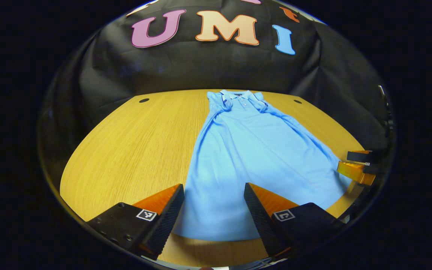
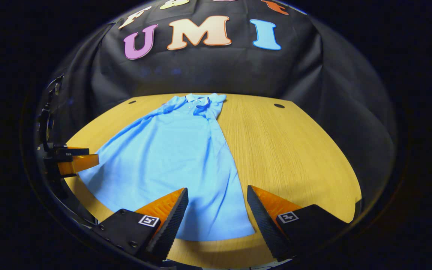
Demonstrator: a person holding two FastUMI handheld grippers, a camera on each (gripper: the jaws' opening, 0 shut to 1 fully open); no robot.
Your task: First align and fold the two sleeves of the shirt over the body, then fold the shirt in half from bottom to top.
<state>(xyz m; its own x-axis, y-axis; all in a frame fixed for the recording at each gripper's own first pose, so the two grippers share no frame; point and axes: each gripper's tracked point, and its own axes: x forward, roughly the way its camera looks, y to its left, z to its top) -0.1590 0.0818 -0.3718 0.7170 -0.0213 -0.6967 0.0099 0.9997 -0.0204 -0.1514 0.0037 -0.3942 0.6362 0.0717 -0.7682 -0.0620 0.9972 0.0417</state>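
Blue shirt [image 1: 253,157] lies flat, sleeves tucked; with the left gripper [image 1: 214,210] and the right gripper [image 2: 218,212] both released at its near hem, we risk pinching one layer—or uneven corners—skewing the fold.

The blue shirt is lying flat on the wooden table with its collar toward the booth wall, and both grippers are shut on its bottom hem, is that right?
Not quite. The blue shirt does lie flat on the wooden table, collar toward the wall, but neither gripper is shut on the hem. In the left gripper view the left gripper stands open above the hem, and in the right gripper view the right gripper is open too.
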